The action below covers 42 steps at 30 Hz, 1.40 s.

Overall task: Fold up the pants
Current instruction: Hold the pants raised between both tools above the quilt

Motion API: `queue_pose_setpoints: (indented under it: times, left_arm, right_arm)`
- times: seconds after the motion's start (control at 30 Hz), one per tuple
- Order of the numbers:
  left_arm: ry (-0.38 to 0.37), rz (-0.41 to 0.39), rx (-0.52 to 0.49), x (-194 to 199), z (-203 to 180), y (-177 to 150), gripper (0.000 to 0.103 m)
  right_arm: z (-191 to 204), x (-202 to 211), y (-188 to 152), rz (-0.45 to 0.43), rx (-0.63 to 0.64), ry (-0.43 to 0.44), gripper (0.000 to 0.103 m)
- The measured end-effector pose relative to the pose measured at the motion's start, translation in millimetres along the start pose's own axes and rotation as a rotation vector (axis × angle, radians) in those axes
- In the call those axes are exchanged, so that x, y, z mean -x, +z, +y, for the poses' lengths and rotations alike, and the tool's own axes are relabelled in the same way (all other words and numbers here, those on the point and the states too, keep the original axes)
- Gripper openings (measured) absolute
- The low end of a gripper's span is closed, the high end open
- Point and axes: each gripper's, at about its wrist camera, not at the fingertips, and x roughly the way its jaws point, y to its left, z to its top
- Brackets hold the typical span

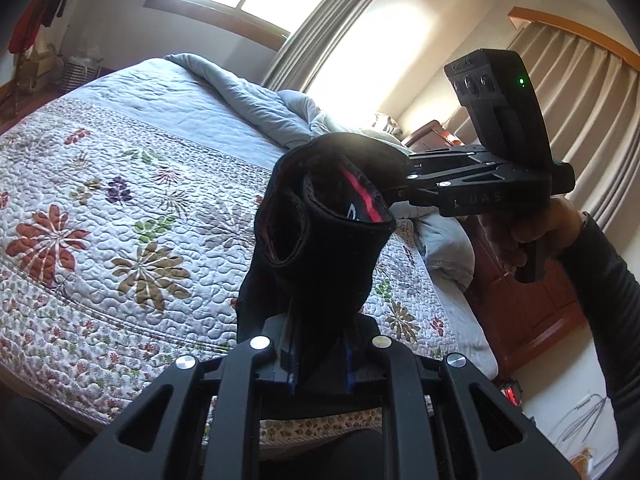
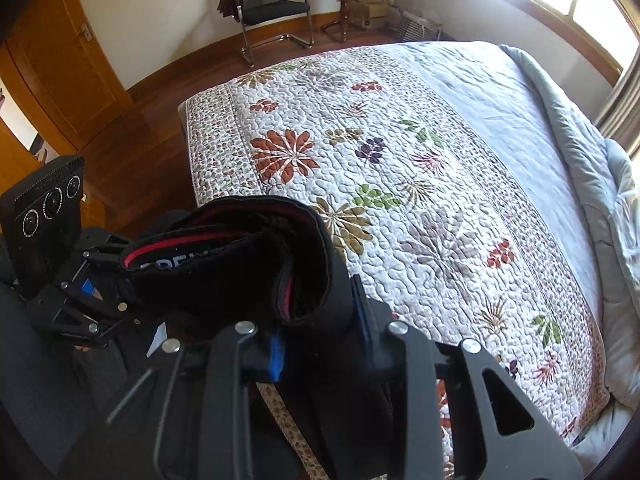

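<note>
So the black pants are up in the air over the near edge of the bed, pinched at the waistband by both tongs. The left tongs are clamped tight on one bit of the waistband, and the right tongs are closed on another bit of it, with cloth bunched between the blue pads. Neither has any gap showing.

I'd call this the very start of the fold: the garment is only picked up, nothing is laid flat yet, and the waistband hangs in a slack loop between the two grips. Next move probably needs the two hands pulled apart to stretch that waistband straight, then the pants lowered onto the quilt so the legs can drape out flat.

Material-wise the pants look like a soft, thick knit, matte black, with a red stripe and some white lettering inside the elastic band. Floppy stuff, so it will sag wherever it isn't held. The quilt is puffy and stitched in a pebbly pattern with big flowers, and beyond it lies a rumpled grey duvet.
</note>
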Motion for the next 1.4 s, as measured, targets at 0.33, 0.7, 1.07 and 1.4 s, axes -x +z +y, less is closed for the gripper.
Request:
queue_pose_setpoints:
  times: [0.33,0.7,1.07,1.4]
  left_arm:
    - [-0.022,0.020,-0.066,-11.5,-30.6,-5.0,0.016]
    - [-0.043,0.046,-0.115,-28.7,-50.1,-10.1,0.016]
    - [-0.049,0.066,-0.166,-47.5,-61.4,-17.7,0.016]
    - [-0.059,0.098,-0.208,-68.3,-75.8,-24.7,0.016]
  right_arm:
    - [-8.4,18.4,-34.2,-0.027,-0.026,-0.031,0.026]
    - [-20.0,28.1,-63.2,-0.048,-0.060,-0.044,0.026]
    - [-30.2,27.8,-88.4,-0.073,-0.090,-0.061,0.026]
    - [-45.1,25.1,-115.6,-0.078,-0.116,-0.072,0.026]
